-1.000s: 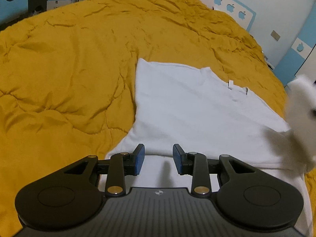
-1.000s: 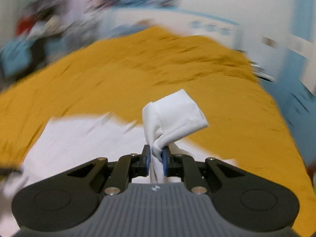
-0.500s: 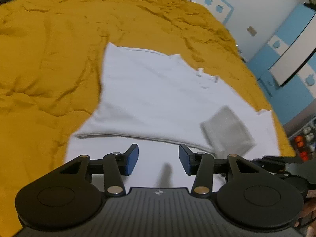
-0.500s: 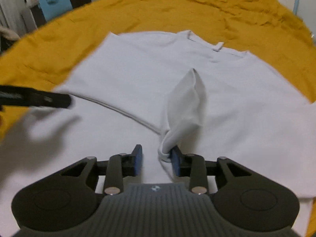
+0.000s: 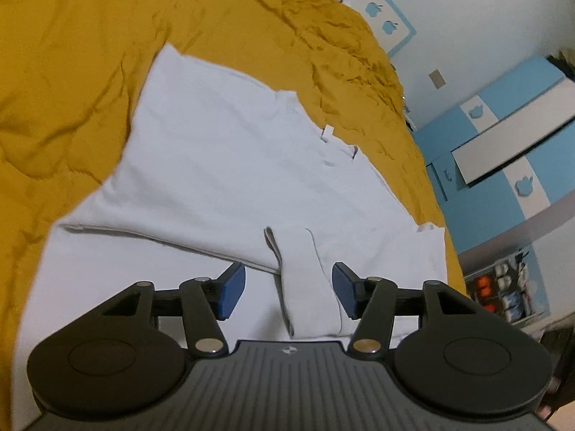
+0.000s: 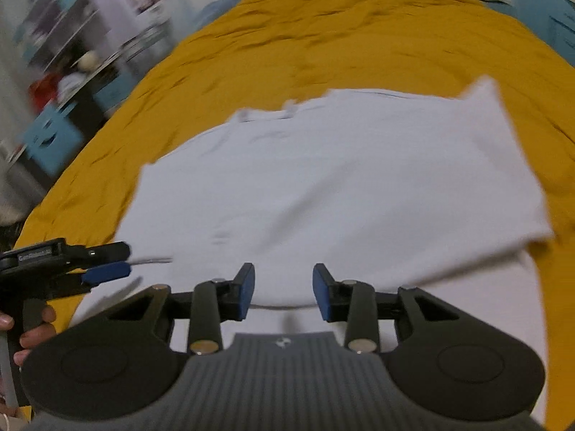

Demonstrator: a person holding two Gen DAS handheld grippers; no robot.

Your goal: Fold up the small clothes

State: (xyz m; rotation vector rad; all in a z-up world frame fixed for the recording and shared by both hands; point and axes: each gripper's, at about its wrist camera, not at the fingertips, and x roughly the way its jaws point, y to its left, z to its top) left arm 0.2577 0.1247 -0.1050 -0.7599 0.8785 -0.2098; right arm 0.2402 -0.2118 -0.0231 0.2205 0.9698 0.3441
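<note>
Left hand-held gripper [image 5: 288, 291]: I hold it wide open, empty, straddling the folded-in sleeve [image 5: 305, 280] of the white shirt [image 5: 222, 165]. Right hand-held gripper [image 6: 284, 296]: open, empty, over the shirt's lower half. Shirt lies flat on the yellow bedspread [image 5: 72, 72]. Step: sleeves tucked; next, I judge, grasp the hem. Only the right view shows the far sleeve corner.

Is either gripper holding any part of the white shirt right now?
Neither. The left gripper and right gripper are both open, and the white shirt lies loose on the yellow bedspread.
</note>
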